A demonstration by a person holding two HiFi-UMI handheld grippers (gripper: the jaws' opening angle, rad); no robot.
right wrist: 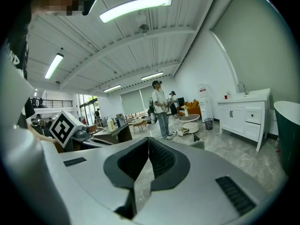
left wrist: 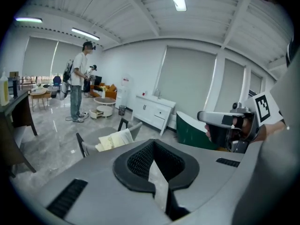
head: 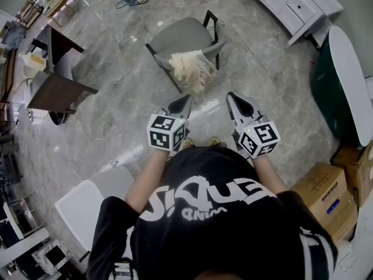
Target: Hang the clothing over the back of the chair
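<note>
Now, in the head view, you hold your left tool (head: 186, 100) and your right tool (head: 232, 97) side by side in the middle of the frame. Both point to the top. Both are closed tight, with nothing in them. The cream clothing (head: 192, 70) sits just above them, on the near edge of the gray chair (head: 178, 37), and it hangs down toward you. I cannot tell if that edge is the chair's back or its seat. The clothing is right over the tip of your left tool, so I think your left hand is the nearer one. It is near, but not touching.

In the left gripper view, the two jaws meet in the lower middle and hold nothing. The clothing lies past them, a bit to the left of the frame, bunched on the chair. Your right tool shows at the right side.

In the right gripper view, the jaws are together too, and empty. The clothing does not show here. So I think you must open a tool and reach ahead first.
</note>
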